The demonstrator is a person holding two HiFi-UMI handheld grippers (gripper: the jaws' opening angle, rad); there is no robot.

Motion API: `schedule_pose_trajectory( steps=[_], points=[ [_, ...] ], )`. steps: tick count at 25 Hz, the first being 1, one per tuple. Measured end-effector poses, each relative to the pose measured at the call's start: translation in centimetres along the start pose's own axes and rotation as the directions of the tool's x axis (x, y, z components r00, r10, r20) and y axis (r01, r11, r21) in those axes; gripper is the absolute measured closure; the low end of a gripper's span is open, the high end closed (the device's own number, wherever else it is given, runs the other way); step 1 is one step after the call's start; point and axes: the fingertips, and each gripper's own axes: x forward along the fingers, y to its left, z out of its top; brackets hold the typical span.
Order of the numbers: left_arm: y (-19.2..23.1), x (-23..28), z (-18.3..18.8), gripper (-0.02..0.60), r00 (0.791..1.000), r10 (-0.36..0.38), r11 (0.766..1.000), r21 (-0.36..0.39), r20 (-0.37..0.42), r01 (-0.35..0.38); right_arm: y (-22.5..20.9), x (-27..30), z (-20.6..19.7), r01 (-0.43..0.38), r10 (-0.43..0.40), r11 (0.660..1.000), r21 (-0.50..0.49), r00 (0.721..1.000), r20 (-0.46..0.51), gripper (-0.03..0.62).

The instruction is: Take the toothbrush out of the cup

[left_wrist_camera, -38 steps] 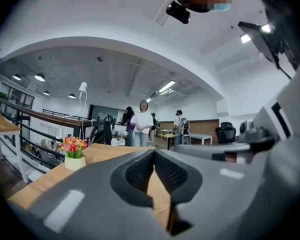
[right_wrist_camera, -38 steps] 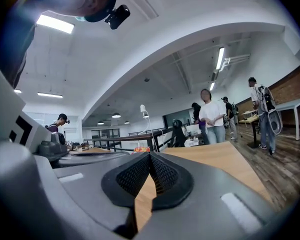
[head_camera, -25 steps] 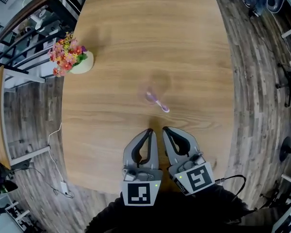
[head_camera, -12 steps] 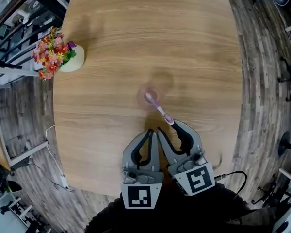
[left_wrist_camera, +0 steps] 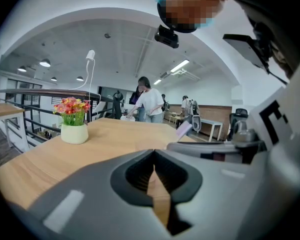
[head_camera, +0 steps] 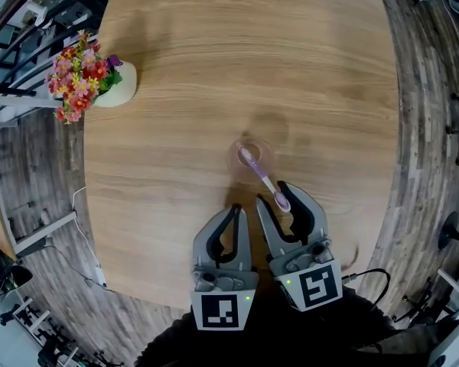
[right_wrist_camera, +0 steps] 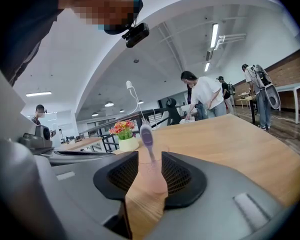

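A clear pinkish cup (head_camera: 250,157) stands on the wooden table (head_camera: 214,52) with a purple toothbrush (head_camera: 264,180) leaning out of it toward me. My right gripper (head_camera: 279,196) is just short of the cup and its jaws are opening. In the head view the brush's head lies between them, untouched by either. In the right gripper view the cup (right_wrist_camera: 150,176) and the toothbrush (right_wrist_camera: 146,134) show through the gap of the right gripper (right_wrist_camera: 150,155). My left gripper (head_camera: 236,209) sits beside it, shut and empty, its jaws meeting in the left gripper view (left_wrist_camera: 153,151).
A cream pot of pink and red flowers (head_camera: 111,90) stands at the table's far left edge, also visible as the flower pot (left_wrist_camera: 74,133) from the left gripper. The table's near edge is just under both grippers. People stand far off in the room behind.
The right gripper's jaws have gone from shut to open. Both grippers moved forward toward the cup, so the brush's head now lies between the right jaws.
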Motion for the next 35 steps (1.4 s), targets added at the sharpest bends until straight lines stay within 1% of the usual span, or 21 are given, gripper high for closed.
schedule_pose_trajectory(
  steps=[5,9,11,14,21,29,35],
  points=[
    [0.1,0.3,-0.6,0.574,1.0,-0.006,1.0,-0.011,-0.014,0.006,0.1,0.5,0.6,0.004,-0.003,0.999,-0.047,1.0,0.025,0.464],
    [0.3,0.3,-0.8,0.574,1.0,-0.004,1.0,-0.017,-0.02,0.003,-0.3,0.6,0.7,0.029,-0.028,0.998,-0.049,0.999,0.029,0.509],
    [0.5,0.2,-0.8,0.574,1.0,0.0,1.0,-0.016,-0.022,0.0,-0.2,0.7,0.8,0.035,-0.033,0.998,-0.053,0.999,0.036,0.518],
    [0.5,0.2,-0.6,0.574,1.0,-0.001,1.0,-0.017,-0.017,0.0,-0.4,0.8,1.0,0.048,-0.046,0.997,-0.062,0.998,0.04,0.56],
    [0.2,-0.1,-0.2,0.574,1.0,0.001,1.0,-0.01,-0.004,-0.001,-0.6,0.3,1.7,0.068,-0.063,0.995,-0.073,0.996,0.067,0.563],
    [-0.3,-1.4,1.4,0.574,1.0,0.006,1.0,0.007,0.031,-0.007,0.2,-1.0,3.8,0.054,-0.044,0.994,-0.091,0.993,0.112,0.563],
    [-1.3,-3.6,3.7,0.574,0.995,0.005,0.999,0.038,0.096,-0.009,1.5,-3.2,6.6,0.053,-0.034,0.993,-0.104,0.983,0.179,0.563]
  ],
)
